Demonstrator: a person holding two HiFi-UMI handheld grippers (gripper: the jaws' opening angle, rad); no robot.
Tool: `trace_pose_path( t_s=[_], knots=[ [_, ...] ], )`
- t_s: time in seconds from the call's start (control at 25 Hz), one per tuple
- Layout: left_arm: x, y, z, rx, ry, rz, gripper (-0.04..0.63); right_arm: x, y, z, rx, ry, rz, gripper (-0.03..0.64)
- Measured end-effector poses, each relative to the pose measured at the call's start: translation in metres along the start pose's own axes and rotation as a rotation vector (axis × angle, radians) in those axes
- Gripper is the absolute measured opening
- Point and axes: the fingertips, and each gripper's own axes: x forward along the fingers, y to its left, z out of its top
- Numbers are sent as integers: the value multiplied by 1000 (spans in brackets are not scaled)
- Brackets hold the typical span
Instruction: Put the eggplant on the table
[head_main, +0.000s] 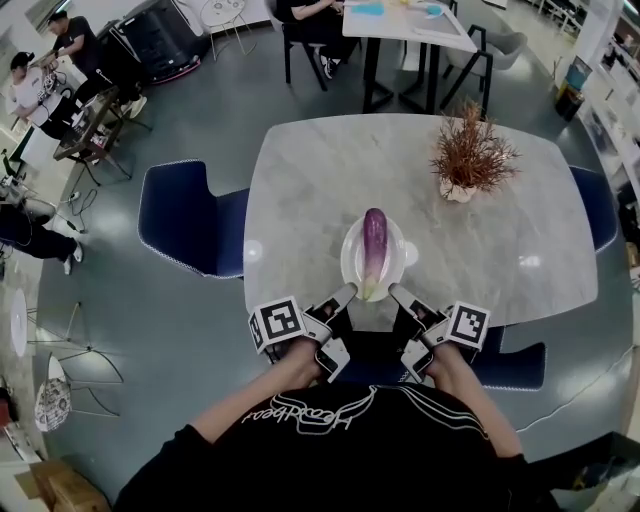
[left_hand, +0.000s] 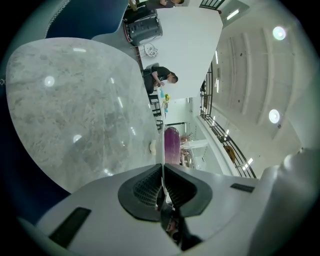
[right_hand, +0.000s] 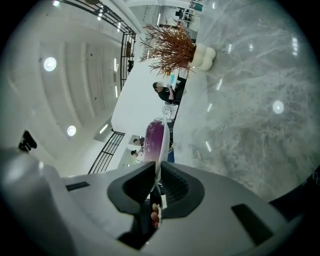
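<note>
left gripper (head_main: 347, 294) — jaws clamp plate (head_main: 351, 256) rim | right gripper (head_main: 396, 292) — likewise | eggplant (head_main: 373, 248) on plate

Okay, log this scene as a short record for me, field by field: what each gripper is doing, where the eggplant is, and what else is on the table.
left gripper: jaws shut on the near-left rim of the plate
right gripper: jaws shut on the plate's near-right rim
eggplant: purple, lying lengthwise on the white plate, pale end toward the person
table: grey marble top
plate resting or lifted: cannot tell
also on table: dried plant in a small white pot, far right
beside table: blue chair on the left
</note>
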Motion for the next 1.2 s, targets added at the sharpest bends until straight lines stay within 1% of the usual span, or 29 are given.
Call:
trace_pose_path(
  t_s=[0.36,0.56,0.76,0.96,1.2],
  knots=[
    [25,31,17,-15,-4,55,18,19,-42,16,-1,15,-79,38],
    [33,47,27,-12,0,74,19,28,-61,20,-1,23,-127,38],
    [39,67,36,7,2,107,18,39,-83,22,-1,32,-179,38],
    [44,80,39,-2,6,129,18,44,-94,21,35,34,-213,38],
    [47,88,42,19,5,137,18,48,-103,22,46,9,-241,38]
  ],
)
